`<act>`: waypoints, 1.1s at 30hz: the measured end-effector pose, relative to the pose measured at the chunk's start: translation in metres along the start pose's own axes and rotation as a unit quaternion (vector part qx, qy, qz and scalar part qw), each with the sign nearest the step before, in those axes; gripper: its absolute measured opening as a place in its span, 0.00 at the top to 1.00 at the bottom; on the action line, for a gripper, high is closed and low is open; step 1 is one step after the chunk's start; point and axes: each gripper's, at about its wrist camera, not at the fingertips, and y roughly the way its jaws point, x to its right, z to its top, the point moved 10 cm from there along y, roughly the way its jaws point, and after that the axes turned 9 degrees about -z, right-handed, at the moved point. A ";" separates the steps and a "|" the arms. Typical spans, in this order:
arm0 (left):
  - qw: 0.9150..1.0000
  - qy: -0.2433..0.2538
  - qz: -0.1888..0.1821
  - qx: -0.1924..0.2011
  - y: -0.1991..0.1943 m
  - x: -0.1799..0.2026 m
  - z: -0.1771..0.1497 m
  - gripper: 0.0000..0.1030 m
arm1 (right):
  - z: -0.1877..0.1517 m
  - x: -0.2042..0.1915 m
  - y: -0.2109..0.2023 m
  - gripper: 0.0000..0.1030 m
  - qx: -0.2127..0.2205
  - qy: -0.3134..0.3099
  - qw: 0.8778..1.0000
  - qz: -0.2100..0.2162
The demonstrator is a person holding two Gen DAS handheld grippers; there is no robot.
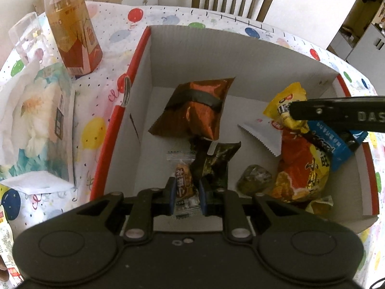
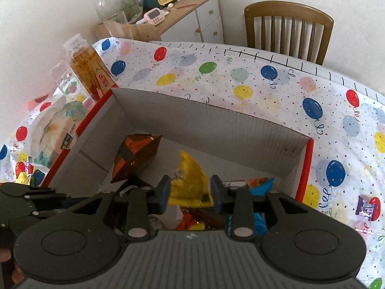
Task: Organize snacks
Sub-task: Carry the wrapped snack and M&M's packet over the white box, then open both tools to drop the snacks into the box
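While the left gripper point(image 1: 187, 190) pinches a small wrapped candy point(image 1: 184, 185) over the box point(image 1: 192, 55), the right gripper point(image 2: 190, 192) hangs spread above a yellow bag point(image 2: 190, 178).

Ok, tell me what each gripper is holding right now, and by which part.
The left gripper pinches a small clear-wrapped snack across its middle. The right gripper holds nothing; its jaws stand open over the yellow bag.
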 end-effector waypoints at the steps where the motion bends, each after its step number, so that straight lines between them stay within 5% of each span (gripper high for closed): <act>1: 1.000 -0.001 0.000 -0.001 0.001 0.000 0.000 0.82 | 0.000 0.000 -0.003 0.50 0.004 0.000 1.000 0.002; 16: 1.000 0.004 -0.001 0.020 -0.015 0.011 0.003 0.65 | -0.014 0.005 -0.043 0.44 0.019 0.006 0.999 0.040; 29: 0.997 0.026 -0.015 0.073 -0.052 0.054 0.012 0.39 | -0.022 0.028 -0.090 0.32 0.052 0.019 0.996 0.063; 33: 0.995 0.038 -0.022 0.087 -0.062 0.071 0.016 0.39 | -0.026 0.040 -0.105 0.29 0.064 0.025 0.995 0.068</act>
